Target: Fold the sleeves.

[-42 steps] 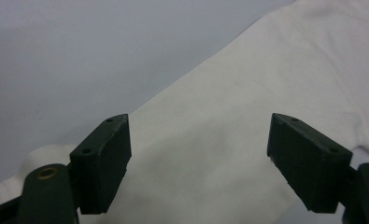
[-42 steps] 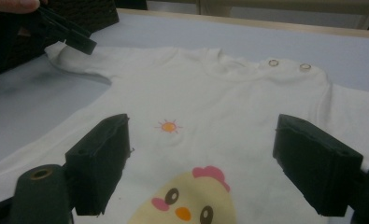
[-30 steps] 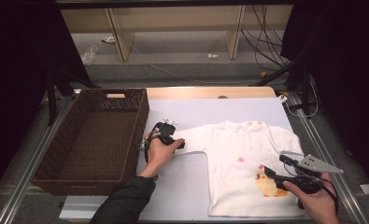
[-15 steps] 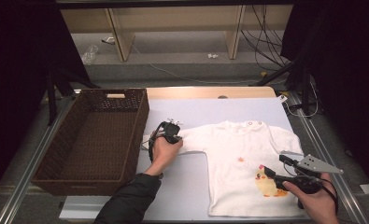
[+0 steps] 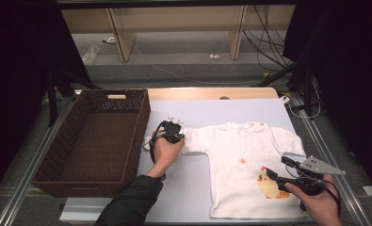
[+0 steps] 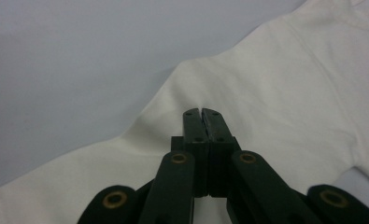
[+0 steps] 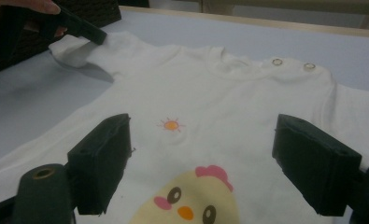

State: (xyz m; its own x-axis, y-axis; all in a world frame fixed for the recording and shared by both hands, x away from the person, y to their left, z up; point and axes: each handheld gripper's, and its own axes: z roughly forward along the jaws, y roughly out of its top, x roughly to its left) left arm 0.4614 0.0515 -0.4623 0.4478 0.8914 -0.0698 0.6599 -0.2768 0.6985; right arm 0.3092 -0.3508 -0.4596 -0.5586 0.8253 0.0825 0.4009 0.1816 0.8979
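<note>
A white baby shirt point(image 5: 245, 150) with a yellow chick print point(image 5: 268, 184) lies flat on the pale mat point(image 5: 188, 188). My left gripper point(image 5: 179, 137) is shut on the shirt's left sleeve; in the left gripper view its jaws point(image 6: 203, 113) pinch a fold of the white cloth point(image 6: 275, 84). In the right gripper view that gripper point(image 7: 98, 36) holds the sleeve end slightly raised off the mat. My right gripper point(image 5: 275, 169) hovers open over the lower right of the shirt, its pads point(image 7: 100, 163) wide apart above the chick print point(image 7: 191, 200) with nothing between them.
A dark wicker basket point(image 5: 141, 122) stands at the left, its wall close to my left hand. The table's wooden far edge point(image 5: 212, 93) lies beyond the shirt collar. Metal rails point(image 5: 325, 155) run along both table sides. Cables trail on the floor behind.
My left gripper has shifted slightly away from the person and to the right, taking the sleeve with it. The right gripper has stayed in place, open.
</note>
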